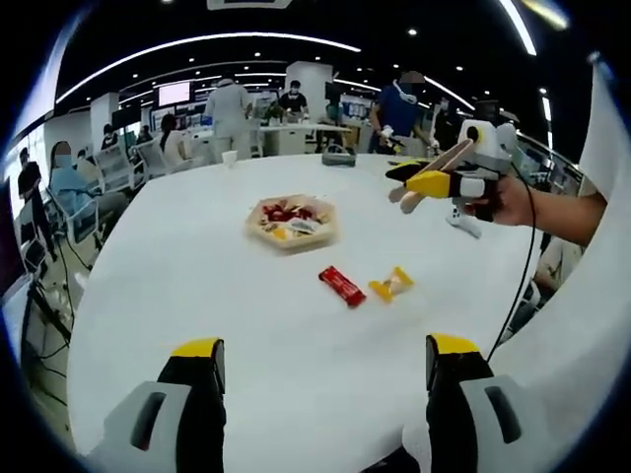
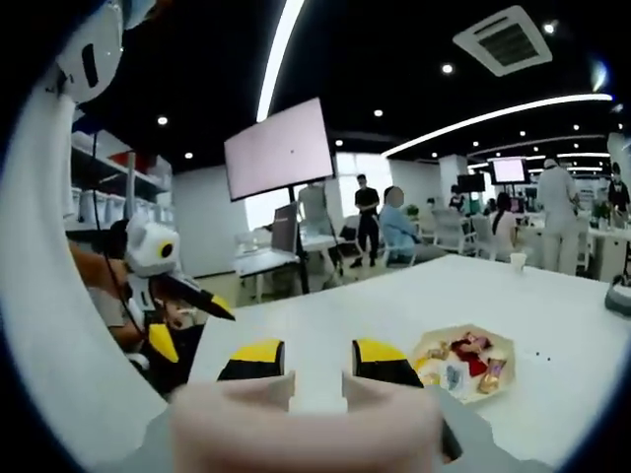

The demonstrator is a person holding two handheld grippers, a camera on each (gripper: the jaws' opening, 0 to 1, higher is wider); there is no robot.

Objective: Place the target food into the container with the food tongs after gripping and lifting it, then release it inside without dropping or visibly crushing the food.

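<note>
A hexagonal wooden container (image 1: 293, 221) holding several wrapped sweets sits mid-table; it is also at the right of the right gripper view (image 2: 463, 363). In front of it lie a red wrapped bar (image 1: 342, 286) and a yellow wrapped candy (image 1: 391, 285), side by side and apart. My left gripper (image 1: 323, 353) stands wide open low over the near table, nothing between its jaws. My right gripper (image 1: 414, 179), held by a hand, hovers right of the container, shut on pale wooden food tongs (image 1: 434, 163). The tongs' blurred handle (image 2: 306, 424) sits between the right gripper's (image 2: 317, 363) jaws.
The round white table (image 1: 197, 286) has a paper cup (image 1: 229, 158) and a black object (image 1: 338, 156) near its far edge. Several people stand and sit at desks behind. The left gripper (image 2: 192, 330) appears at the table's left edge, with a sleeve alongside.
</note>
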